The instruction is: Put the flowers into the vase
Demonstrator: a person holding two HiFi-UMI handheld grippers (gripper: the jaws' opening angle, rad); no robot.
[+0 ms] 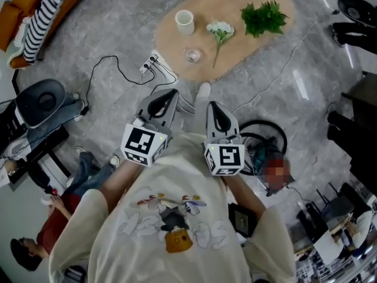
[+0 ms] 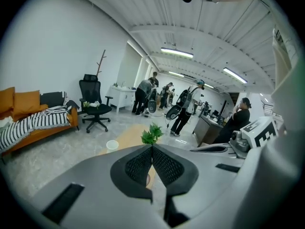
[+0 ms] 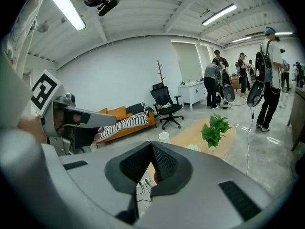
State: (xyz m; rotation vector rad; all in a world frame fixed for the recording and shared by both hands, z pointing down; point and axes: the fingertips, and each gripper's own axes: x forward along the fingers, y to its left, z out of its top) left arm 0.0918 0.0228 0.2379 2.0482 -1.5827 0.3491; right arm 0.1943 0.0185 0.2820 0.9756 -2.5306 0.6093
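step: approach, nothing is grasped yet | left gripper (image 1: 169, 94) and right gripper (image 1: 212, 107): fingers are closed tight, empty, well short of the desk (image 1: 235, 49) | flowers (image 1: 220, 29) are laid there between white cup (image 1: 185, 22) and green plant (image 1: 263, 17) | next: fingers must be opened over the stem

Oval wooden table (image 1: 241, 40) on a grey stone floor (image 1: 118, 28). Green leafy plant (image 1: 263, 17) stands at the table's right end. White power strip (image 1: 151, 63) lies on the floor just beside the table's left edge, and a black cable (image 1: 109, 58) loops away from it. Orange sofa (image 1: 13, 13) sits well left of the table with a striped blanket (image 1: 47, 10) draped over it. Black office chair (image 2: 95, 108) is beyond the table near the sofa's end, with a bare coat stand (image 2: 101, 63) behind it. Group of standing people (image 2: 164, 97) past the table's far end.
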